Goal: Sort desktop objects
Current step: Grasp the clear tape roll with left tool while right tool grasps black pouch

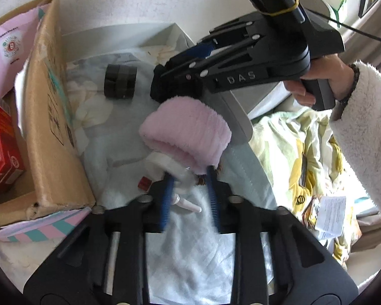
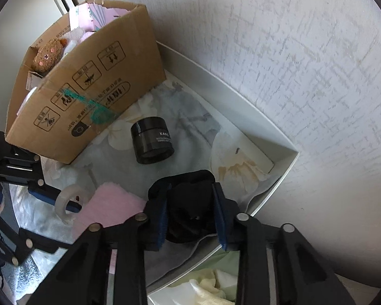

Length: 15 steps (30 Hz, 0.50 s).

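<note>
Right gripper (image 2: pixel 190 213) pinches black cloth (image 2: pixel 188 203); black jar (image 2: pixel 152 139) lies at eleven o'clock (nearer this arm). Left gripper (image 1: pixel 188 193) pinches pink fleece (image 1: pixel 188 137); cardboard box (image 1: pixel 50 106) at nine o'clock.

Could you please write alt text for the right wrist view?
The right gripper is shut on a black cloth over a white tray. Beyond it stand a black jar and a cardboard box.
</note>
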{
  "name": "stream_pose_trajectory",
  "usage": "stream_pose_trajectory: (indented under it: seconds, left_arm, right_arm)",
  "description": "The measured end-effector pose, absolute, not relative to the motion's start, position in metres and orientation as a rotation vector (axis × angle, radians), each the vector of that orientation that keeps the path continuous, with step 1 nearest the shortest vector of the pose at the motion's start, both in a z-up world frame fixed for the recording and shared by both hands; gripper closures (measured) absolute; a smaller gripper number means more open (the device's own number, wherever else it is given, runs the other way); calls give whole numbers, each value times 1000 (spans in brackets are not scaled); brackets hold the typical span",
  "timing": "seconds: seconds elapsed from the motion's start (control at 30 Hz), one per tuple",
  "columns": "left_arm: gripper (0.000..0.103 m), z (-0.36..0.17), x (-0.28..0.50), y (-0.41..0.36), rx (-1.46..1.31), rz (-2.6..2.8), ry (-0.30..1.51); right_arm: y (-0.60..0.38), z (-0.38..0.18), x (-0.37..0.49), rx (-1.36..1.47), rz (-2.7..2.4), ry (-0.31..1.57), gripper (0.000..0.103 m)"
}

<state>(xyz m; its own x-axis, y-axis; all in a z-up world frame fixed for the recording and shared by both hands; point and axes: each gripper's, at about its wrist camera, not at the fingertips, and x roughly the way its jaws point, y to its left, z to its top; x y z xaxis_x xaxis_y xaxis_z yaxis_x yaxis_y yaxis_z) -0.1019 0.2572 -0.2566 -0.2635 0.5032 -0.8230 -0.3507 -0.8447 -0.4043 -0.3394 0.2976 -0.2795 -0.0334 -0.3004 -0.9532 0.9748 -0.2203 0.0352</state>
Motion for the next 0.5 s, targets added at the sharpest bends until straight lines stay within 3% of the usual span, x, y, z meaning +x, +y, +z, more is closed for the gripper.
stream_pose_trajectory:
  seconds: [0.2, 0.5]
  left_arm:
    - [89, -257, -101, 255, -1467, 2140, -195]
    - [91, -239, -98, 256, -1422, 2142, -171]
  right_arm:
    - [296, -281, -341, 1137, -1507, 843, 88]
    - [301, -262, -342, 1113, -1581, 799, 91]
